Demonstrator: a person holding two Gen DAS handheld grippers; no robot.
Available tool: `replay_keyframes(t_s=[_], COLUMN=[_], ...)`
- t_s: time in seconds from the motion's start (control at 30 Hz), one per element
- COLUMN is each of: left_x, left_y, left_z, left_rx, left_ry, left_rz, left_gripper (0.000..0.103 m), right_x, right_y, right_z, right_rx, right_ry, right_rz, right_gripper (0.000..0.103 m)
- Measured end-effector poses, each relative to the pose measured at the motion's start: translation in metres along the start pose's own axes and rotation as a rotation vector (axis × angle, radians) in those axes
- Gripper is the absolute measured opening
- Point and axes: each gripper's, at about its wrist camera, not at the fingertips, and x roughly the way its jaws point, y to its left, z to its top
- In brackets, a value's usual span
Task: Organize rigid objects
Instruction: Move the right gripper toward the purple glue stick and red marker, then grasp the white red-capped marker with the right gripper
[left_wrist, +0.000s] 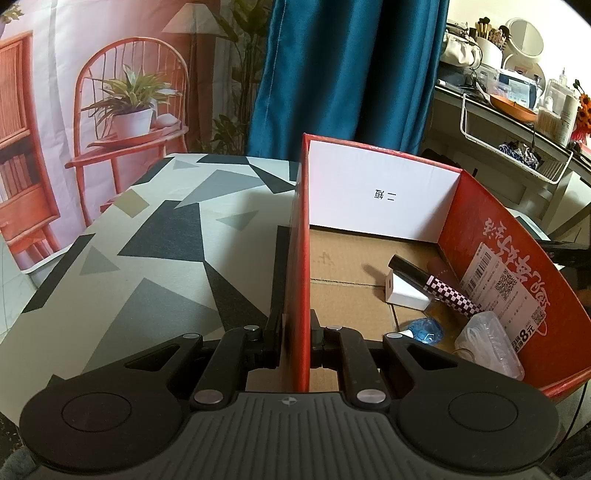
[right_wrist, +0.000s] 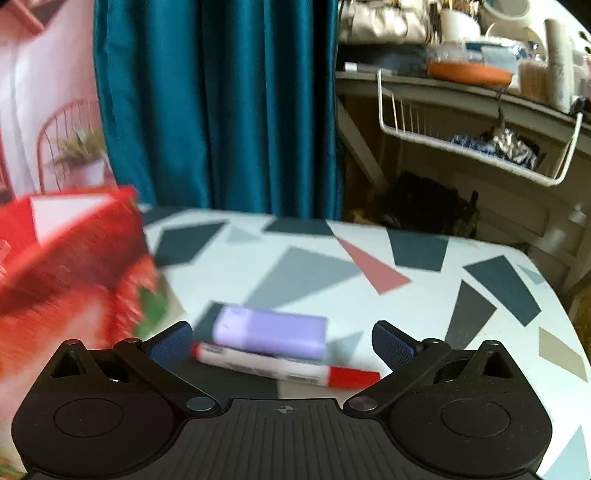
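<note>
Left wrist view: the left gripper (left_wrist: 295, 332) is clamped on the red box's (left_wrist: 517, 295) near wall, the tablecloth (left_wrist: 147, 258) beside it bare to its far edge. Right gripper (right_wrist: 282, 345) jaws stand wide apart above a purple case (right_wrist: 271, 332) touching a red marker (right_wrist: 288, 365), with open cloth towards the right edge.

Left of the red box (left_wrist: 299, 266) the patterned tablecloth (left_wrist: 155, 258) lies bare, open to any approach. Inside the box, the floor near its white end wall is free; a white block (left_wrist: 404, 293), checkered tube (left_wrist: 448, 295), blue piece (left_wrist: 424, 328) and clear case (left_wrist: 491, 343) crowd the right-hand wall. Beyond the lilac block (right_wrist: 271, 332) and red marker (right_wrist: 284, 365), the cloth runs clear to the curtain (right_wrist: 221, 107).
</note>
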Motion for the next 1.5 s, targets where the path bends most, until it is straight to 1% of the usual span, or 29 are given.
replay_keyframes(t_s=[0.07, 0.13, 0.37, 0.43, 0.5, 0.57, 0.73, 0.8, 0.83, 0.9, 0.93, 1.0, 1.03, 1.1, 1.2, 1.3, 1.4, 1.5], left_x=[0.001, 0.001, 0.001, 0.001, 0.001, 0.001, 0.001, 0.001, 0.001, 0.001, 0.001, 0.001, 0.001, 0.001, 0.002, 0.002, 0.002, 0.002], left_y=[0.001, 0.003, 0.002, 0.002, 0.002, 0.002, 0.002, 0.002, 0.002, 0.002, 0.002, 0.002, 0.002, 0.003, 0.003, 0.003, 0.004, 0.004], left_z=[0.001, 0.001, 0.001, 0.001, 0.001, 0.001, 0.001, 0.001, 0.001, 0.001, 0.001, 0.001, 0.001, 0.001, 0.001, 0.001, 0.0, 0.001], left_rx=[-0.016, -0.029, -0.024, -0.024, -0.023, -0.024, -0.023, -0.024, -0.024, -0.024, -0.025, -0.028, -0.029, -0.035, -0.04, -0.047, -0.052, -0.049], left_ry=[0.01, 0.016, 0.017, 0.017, 0.017, 0.016, 0.017, 0.017, 0.017, 0.016, 0.015, 0.014, 0.014, 0.013, 0.011, 0.007, 0.0, 0.001], left_rz=[-0.004, -0.01, 0.001, 0.001, 0.001, 0.001, 0.001, 0.001, 0.0, 0.0, -0.001, -0.004, -0.005, -0.009, -0.011, -0.014, -0.016, -0.018], left_gripper=[0.014, 0.014, 0.015, 0.015, 0.015, 0.015, 0.015, 0.015, 0.015, 0.015, 0.015, 0.015, 0.015, 0.015, 0.015, 0.015, 0.015, 0.015], right_x=[0.011, 0.021, 0.043, 0.046, 0.045, 0.044, 0.038, 0.035, 0.034, 0.03, 0.027, 0.021, 0.019, 0.012, 0.003, -0.007, -0.019, -0.028], right_y=[-0.002, -0.005, -0.002, -0.002, -0.003, -0.002, 0.013, 0.016, 0.018, 0.021, 0.022, 0.023, 0.023, 0.023, 0.026, 0.035, 0.049, 0.055], right_z=[-0.004, -0.007, -0.011, -0.012, -0.014, -0.016, -0.019, -0.019, -0.019, -0.019, -0.02, -0.022, -0.023, -0.025, -0.028, -0.034, -0.044, -0.052], right_rx=[-0.014, -0.013, -0.047, -0.044, -0.033, -0.025, -0.068, -0.071, -0.07, -0.07, -0.068, -0.066, -0.063, -0.038, 0.005, 0.024, 0.02, 0.07], right_ry=[0.007, 0.015, 0.094, 0.116, 0.132, 0.146, 0.163, 0.166, 0.168, 0.172, 0.174, 0.174, 0.174, 0.174, 0.183, 0.189, 0.169, 0.141], right_rz=[-0.005, 0.01, 0.044, 0.057, 0.071, 0.073, 0.077, 0.076, 0.076, 0.074, 0.073, 0.07, 0.069, 0.056, 0.053, 0.068, 0.063, 0.062], right_gripper=[0.103, 0.103, 0.103, 0.102, 0.095, 0.095, 0.094, 0.085, 0.083, 0.073, 0.071, 0.059, 0.055, 0.032, 0.021, 0.015, 0.015, 0.015])
